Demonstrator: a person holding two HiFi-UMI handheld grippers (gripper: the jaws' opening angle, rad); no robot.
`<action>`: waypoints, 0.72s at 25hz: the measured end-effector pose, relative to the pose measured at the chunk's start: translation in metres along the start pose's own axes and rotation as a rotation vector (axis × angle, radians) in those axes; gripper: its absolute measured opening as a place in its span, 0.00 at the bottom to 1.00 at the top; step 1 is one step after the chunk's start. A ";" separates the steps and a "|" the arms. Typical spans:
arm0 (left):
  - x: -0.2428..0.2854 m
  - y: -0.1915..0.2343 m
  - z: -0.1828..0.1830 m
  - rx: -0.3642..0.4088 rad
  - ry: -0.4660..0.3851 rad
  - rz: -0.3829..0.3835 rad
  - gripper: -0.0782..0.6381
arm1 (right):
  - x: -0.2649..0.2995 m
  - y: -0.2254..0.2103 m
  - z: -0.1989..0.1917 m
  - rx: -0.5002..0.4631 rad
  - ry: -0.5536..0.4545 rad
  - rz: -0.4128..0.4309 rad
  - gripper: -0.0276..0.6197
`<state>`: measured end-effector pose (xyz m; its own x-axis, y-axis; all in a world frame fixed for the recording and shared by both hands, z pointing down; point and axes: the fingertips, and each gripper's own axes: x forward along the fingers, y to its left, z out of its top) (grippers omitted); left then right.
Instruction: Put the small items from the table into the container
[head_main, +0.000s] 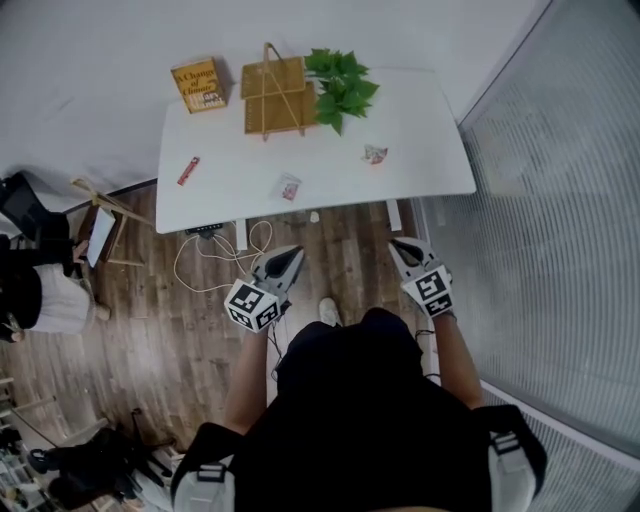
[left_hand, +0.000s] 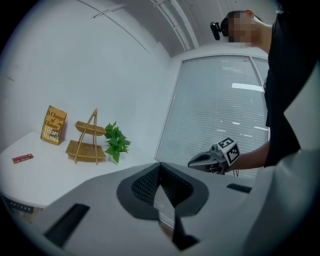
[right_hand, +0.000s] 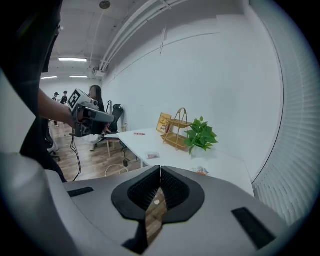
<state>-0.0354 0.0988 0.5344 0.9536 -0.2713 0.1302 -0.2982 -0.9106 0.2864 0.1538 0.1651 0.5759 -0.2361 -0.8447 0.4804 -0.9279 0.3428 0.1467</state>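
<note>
A white table (head_main: 420, 150) stands ahead of me. On it lie a red wrapped bar (head_main: 188, 170) at the left, a small packet (head_main: 289, 187) near the front edge and another packet (head_main: 375, 154) to the right. A two-tier bamboo basket (head_main: 274, 96) stands at the back. My left gripper (head_main: 296, 252) and right gripper (head_main: 395, 243) both hang over the wooden floor, short of the table's front edge. Both are shut and hold nothing. The left gripper view shows the basket (left_hand: 86, 150) and the red bar (left_hand: 22, 158) far off. The right gripper view shows both packets (right_hand: 152, 155) (right_hand: 200, 170).
A yellow book (head_main: 199, 85) and a green plant (head_main: 340, 88) flank the basket. Cables (head_main: 215, 262) trail on the floor under the table's front. A wooden stand (head_main: 100, 225) is at the left, and a blind-covered glass wall (head_main: 560, 200) runs along the right.
</note>
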 end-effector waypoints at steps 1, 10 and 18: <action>-0.001 0.005 0.000 -0.007 0.002 0.004 0.11 | 0.005 -0.002 0.002 0.000 0.003 0.000 0.08; 0.022 0.034 0.006 -0.018 0.026 0.000 0.11 | 0.042 -0.027 0.023 -0.015 -0.006 0.010 0.08; 0.058 0.050 0.002 -0.040 0.068 0.016 0.11 | 0.074 -0.068 0.013 -0.002 0.015 0.033 0.08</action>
<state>0.0046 0.0367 0.5544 0.9441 -0.2630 0.1989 -0.3163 -0.8928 0.3207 0.1958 0.0741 0.5905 -0.2620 -0.8266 0.4980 -0.9192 0.3710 0.1322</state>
